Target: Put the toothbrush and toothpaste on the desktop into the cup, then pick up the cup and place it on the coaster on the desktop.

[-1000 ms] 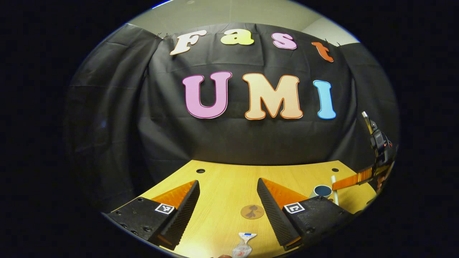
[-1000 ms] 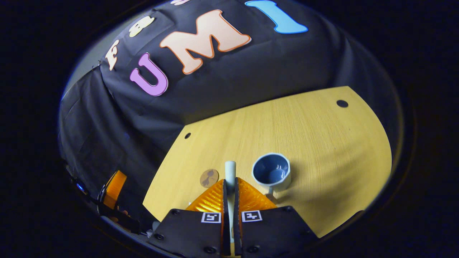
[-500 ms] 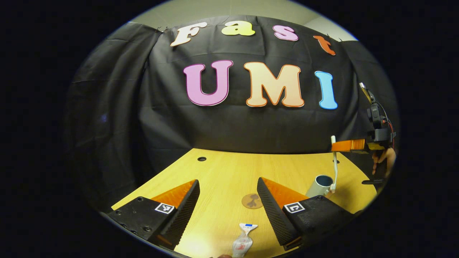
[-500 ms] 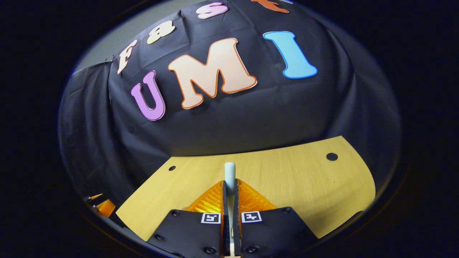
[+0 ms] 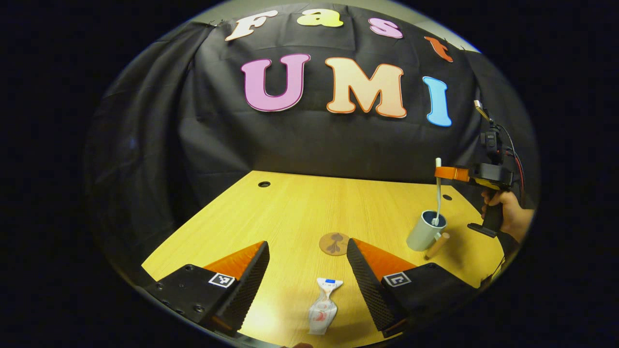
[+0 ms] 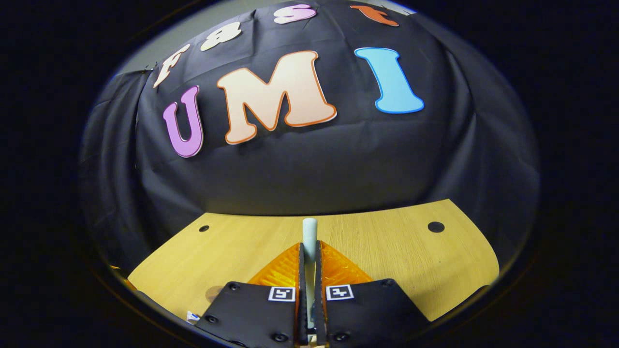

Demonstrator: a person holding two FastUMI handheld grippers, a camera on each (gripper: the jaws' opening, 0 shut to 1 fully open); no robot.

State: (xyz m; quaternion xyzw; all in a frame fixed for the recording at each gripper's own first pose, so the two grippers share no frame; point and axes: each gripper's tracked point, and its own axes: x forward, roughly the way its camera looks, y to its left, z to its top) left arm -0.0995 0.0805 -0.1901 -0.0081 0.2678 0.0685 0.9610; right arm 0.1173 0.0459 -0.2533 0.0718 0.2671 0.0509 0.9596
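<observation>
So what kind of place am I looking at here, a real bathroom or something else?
Likely a staged recording booth, not a bathroom: black cloth wall, a bare wooden desktop with drilled holes, and a cup, coaster and toothpaste laid out as props.

My left gripper [image 5: 307,270] hangs low over the desk, tipped a little downward, its two fingers spread wide apart with nothing between them. My right gripper [image 6: 309,251] is held level and higher up, its fingers pinched tight together on the toothbrush [image 6: 309,237], whose handle sticks up between them. In the left gripper view I see my right hand [image 5: 505,215] wrapped around that gripper's grip, off to the right.
</observation>
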